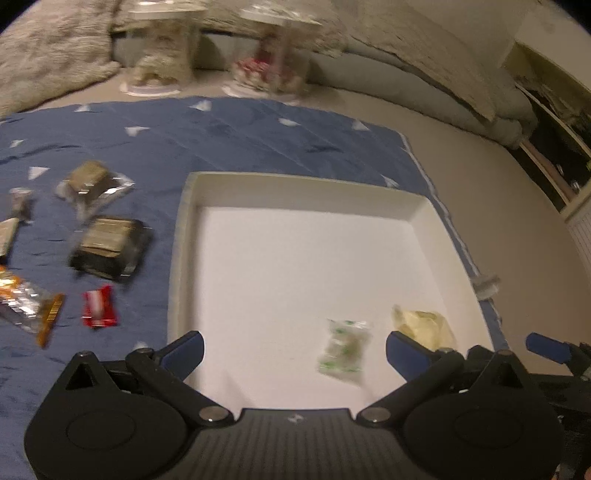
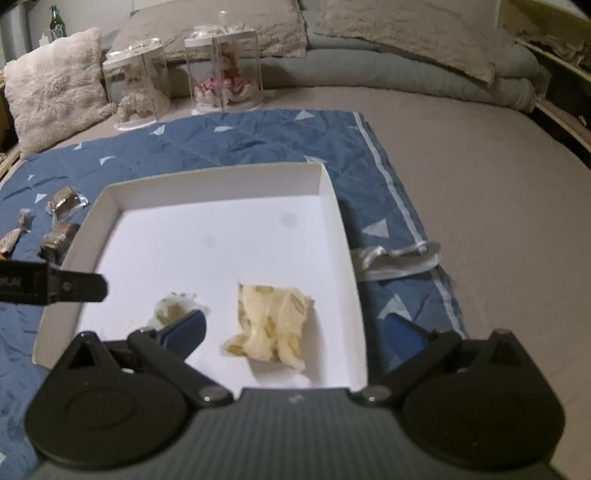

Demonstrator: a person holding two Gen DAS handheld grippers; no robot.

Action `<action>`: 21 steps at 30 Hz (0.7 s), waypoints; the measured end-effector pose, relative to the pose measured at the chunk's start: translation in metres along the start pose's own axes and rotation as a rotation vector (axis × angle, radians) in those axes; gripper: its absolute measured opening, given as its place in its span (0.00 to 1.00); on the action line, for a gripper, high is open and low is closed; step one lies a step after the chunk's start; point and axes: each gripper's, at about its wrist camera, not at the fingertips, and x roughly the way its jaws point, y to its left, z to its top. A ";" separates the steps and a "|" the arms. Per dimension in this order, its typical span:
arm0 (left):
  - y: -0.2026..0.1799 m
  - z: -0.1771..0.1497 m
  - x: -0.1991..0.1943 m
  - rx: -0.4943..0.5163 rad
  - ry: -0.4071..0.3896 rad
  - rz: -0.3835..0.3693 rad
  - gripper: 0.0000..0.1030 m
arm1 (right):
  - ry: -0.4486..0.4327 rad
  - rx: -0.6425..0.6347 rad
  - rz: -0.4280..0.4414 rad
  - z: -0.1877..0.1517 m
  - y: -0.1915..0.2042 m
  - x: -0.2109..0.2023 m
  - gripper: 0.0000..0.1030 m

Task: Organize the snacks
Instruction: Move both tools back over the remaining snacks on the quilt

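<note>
A white shallow box (image 1: pixel 192 206) (image 2: pixel 332 206) lies on a blue quilt. In it are a green-printed clear candy wrapper (image 1: pixel 343 349) (image 2: pixel 171 312) and a cream-yellow snack bag (image 1: pixel 421 326) (image 2: pixel 271 325). My left gripper (image 1: pixel 295 350) is open and empty above the box's near edge, the candy between its fingers. My right gripper (image 2: pixel 295 332) is open and empty over the yellow bag. On the quilt left of the box lie two dark foil packs (image 1: pixel 110 243) (image 1: pixel 92 182), a red candy (image 1: pixel 99 306), an orange-silver wrapper (image 1: pixel 29 302) and small twisted candies (image 1: pixel 16 214).
Two clear display cases with dolls (image 2: pixel 135 88) (image 2: pixel 225 72) stand behind the quilt (image 2: pixel 258 147). Fluffy pillows (image 2: pixel 51 88) and a grey bolster (image 2: pixel 406 70) lie at the back. A green bottle (image 2: pixel 57 22) stands far left. The left gripper's finger (image 2: pixel 55 286) reaches in from the left.
</note>
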 end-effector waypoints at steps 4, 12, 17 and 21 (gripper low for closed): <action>0.035 0.001 -0.016 -0.055 -0.040 0.042 1.00 | -0.021 -0.007 0.013 0.006 0.020 -0.002 1.00; 0.113 0.005 -0.046 -0.127 -0.117 0.173 1.00 | -0.041 -0.033 0.078 0.020 0.076 0.001 1.00; 0.161 0.004 -0.060 -0.166 -0.150 0.241 1.00 | -0.048 -0.067 0.130 0.027 0.122 0.006 1.00; 0.195 0.001 -0.070 -0.198 -0.164 0.281 1.00 | -0.047 -0.092 0.172 0.031 0.156 0.010 1.00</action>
